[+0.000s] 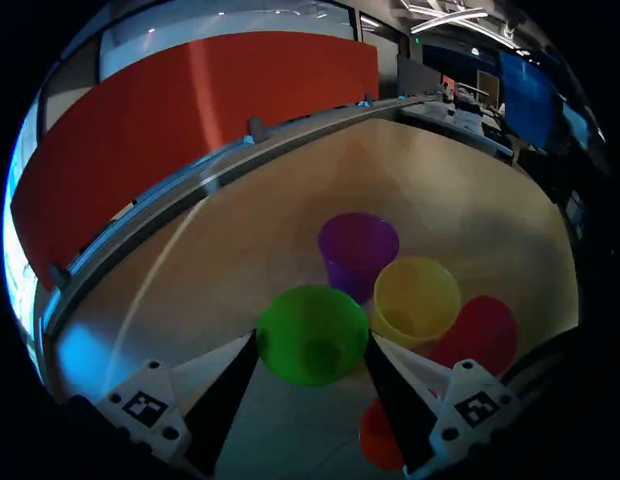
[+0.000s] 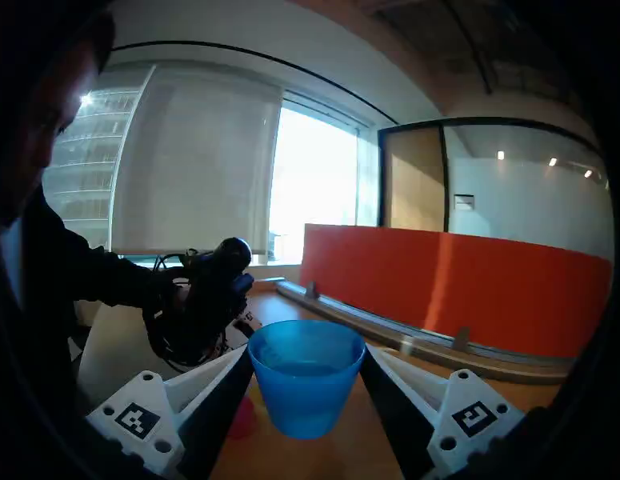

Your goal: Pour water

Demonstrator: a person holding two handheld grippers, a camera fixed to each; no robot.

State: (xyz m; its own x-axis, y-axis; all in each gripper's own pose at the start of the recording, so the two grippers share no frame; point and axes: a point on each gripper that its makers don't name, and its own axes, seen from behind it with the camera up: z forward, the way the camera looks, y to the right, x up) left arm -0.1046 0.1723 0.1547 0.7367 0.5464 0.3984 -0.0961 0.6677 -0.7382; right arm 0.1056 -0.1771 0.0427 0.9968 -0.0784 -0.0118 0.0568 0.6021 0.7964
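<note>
My left gripper [image 1: 310, 346] is shut on a green cup [image 1: 312, 334], held tilted above the wooden table [image 1: 438, 184]; its inside looks empty. Beyond it on the table stand a purple cup [image 1: 358, 252], a yellow cup [image 1: 416, 300] and a red cup [image 1: 479, 332]; an orange cup [image 1: 378, 436] peeks out below the right finger. My right gripper [image 2: 307, 364] is shut on a blue cup [image 2: 307, 386], upright and holding water nearly to the rim. In the right gripper view the other gripper [image 2: 202, 312] shows farther off at left, in a person's hand.
An orange partition [image 1: 190, 120] with a metal rail [image 1: 190, 188] runs along the table's far edge. In the right gripper view the person's dark sleeve [image 2: 62, 272] fills the left side, and a small red cup [image 2: 242, 420] sits on the table below the blue cup.
</note>
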